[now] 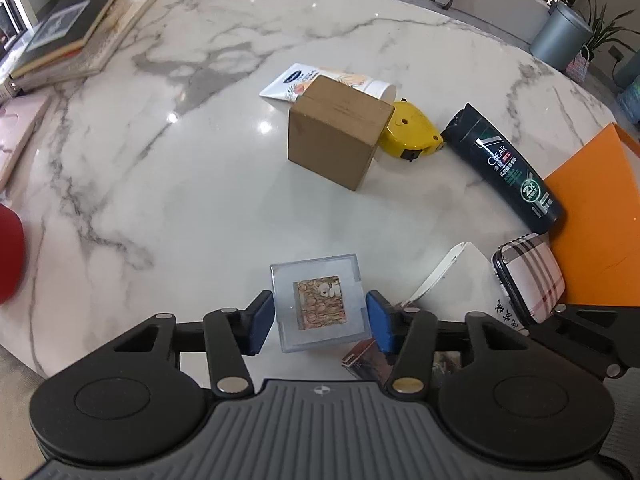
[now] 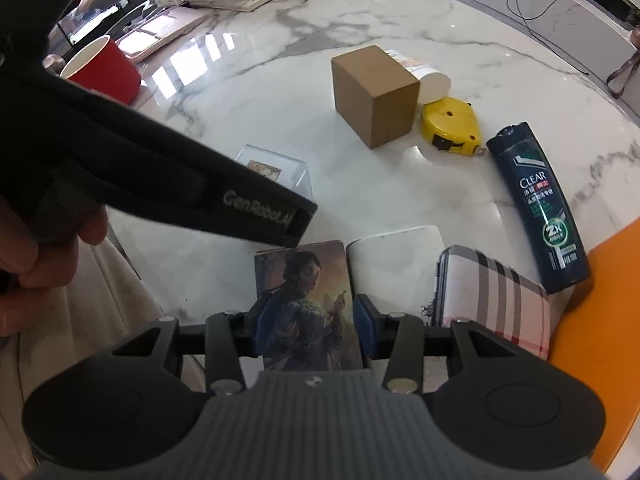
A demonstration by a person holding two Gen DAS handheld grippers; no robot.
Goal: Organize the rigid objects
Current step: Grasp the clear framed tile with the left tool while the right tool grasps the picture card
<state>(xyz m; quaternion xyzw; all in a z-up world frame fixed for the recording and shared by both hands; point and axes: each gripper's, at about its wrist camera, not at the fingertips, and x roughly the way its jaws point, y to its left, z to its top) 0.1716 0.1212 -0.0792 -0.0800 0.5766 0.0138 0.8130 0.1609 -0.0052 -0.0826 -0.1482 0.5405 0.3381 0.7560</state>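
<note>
My left gripper [image 1: 320, 322] is shut on a clear plastic case [image 1: 318, 302] with a small picture inside, held just above the marble table [image 1: 180, 184]; the case also shows in the right wrist view [image 2: 276, 172] behind the left gripper's body. My right gripper [image 2: 310, 326] has its blue pads [image 2: 366, 330] on both sides of a card box with a painted woman [image 2: 306, 304], which also shows in the left wrist view [image 1: 366, 360]. A white box [image 2: 396, 268] and a plaid case [image 2: 492, 300] lie to its right.
A brown cardboard cube [image 1: 340, 132], a yellow tape measure [image 1: 412, 130], a white tube [image 1: 320, 80] and a dark CLEAR shampoo bottle [image 1: 504, 168] lie mid-table. An orange folder [image 1: 596, 220] is at right, stacked books [image 1: 68, 36] far left, a red cup [image 2: 106, 68] at left.
</note>
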